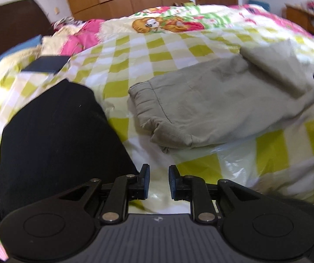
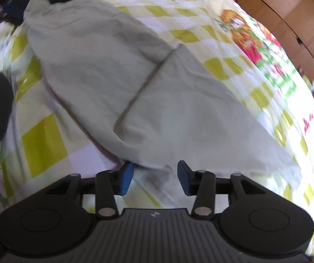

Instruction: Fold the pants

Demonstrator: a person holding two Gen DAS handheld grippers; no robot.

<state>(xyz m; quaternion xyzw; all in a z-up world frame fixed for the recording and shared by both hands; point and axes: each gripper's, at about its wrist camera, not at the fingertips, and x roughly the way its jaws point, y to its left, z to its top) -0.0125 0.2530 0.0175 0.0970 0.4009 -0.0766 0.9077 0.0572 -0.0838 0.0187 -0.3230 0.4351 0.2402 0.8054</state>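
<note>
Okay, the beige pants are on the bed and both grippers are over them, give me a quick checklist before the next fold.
1. Pants flat on the checked bedspread: ok, mostly smooth.
2. One fold already in place: ok, a folded layer lies across the far end, its edge a dark crease in the right wrist view.
3. Right gripper ready to grasp: ok, open, pants edge lying between its fingers, not pinched.
4. Left gripper ready: ok, slightly open, nothing between the fingers, only bedspread below.
5. Waistband end reachable by the left gripper: cannot tell, it lies ahead.
6. Black cloth clear of the pants: ok, lying beside them, apart.
</note>
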